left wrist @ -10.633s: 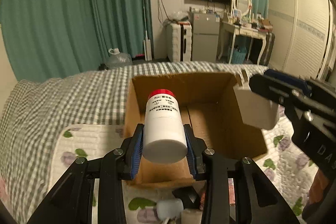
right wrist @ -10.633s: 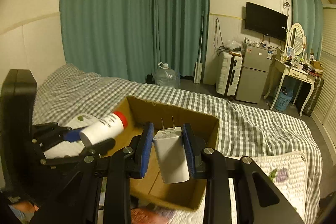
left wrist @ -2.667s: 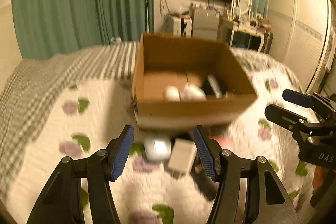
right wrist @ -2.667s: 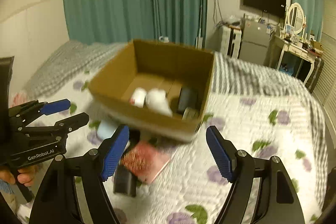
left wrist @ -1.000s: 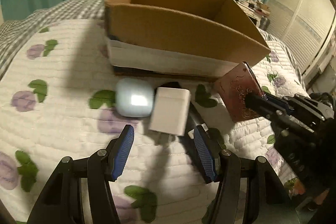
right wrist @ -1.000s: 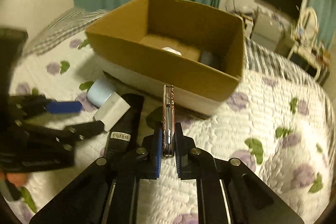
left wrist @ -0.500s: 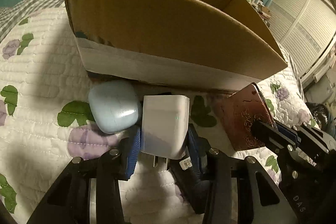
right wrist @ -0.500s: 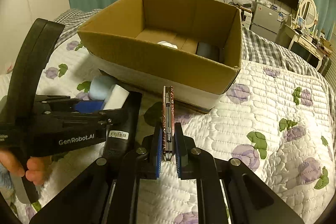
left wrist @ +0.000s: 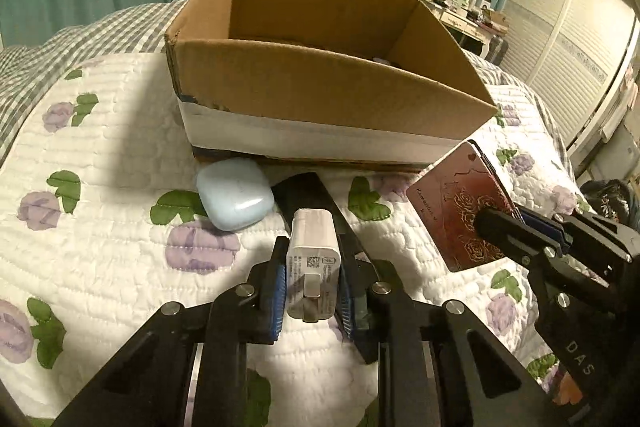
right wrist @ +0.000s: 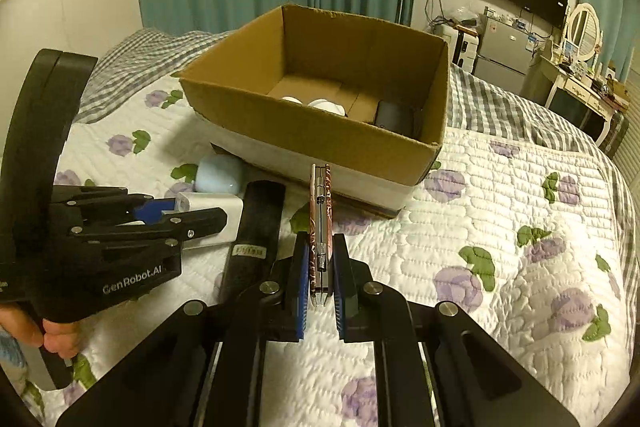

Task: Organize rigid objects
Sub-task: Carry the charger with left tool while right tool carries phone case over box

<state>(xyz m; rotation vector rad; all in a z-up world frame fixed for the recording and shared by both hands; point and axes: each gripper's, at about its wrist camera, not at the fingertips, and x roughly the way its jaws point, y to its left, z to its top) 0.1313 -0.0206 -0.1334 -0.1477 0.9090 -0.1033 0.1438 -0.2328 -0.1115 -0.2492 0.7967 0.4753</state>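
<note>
A cardboard box (left wrist: pixel 320 87) (right wrist: pixel 320 131) stands on the quilted bed, with white items (right wrist: pixel 316 103) and a dark item (right wrist: pixel 394 115) inside. My left gripper (left wrist: pixel 312 263) is shut on a white charger plug (left wrist: pixel 312 251), lifted just off the quilt in front of the box; it also shows in the right wrist view (right wrist: pixel 208 211). My right gripper (right wrist: pixel 320 267) is shut on a thin red case with gold roses (right wrist: pixel 320 219) (left wrist: pixel 460 207), held on edge. A pale blue earbud case (left wrist: pixel 234 199) (right wrist: pixel 220 173) and a long black object (right wrist: pixel 256 227) lie on the quilt.
The white flowered quilt (right wrist: pixel 500 227) spreads to the right of the box. A checked blanket (left wrist: pixel 80 35) lies beyond it. Green curtains, a TV, a fridge and a dressing table stand at the far side of the room.
My left gripper has closed on the white charger plug and raised it off the quilt. My right gripper holds the red case as before, lifted slightly.
</note>
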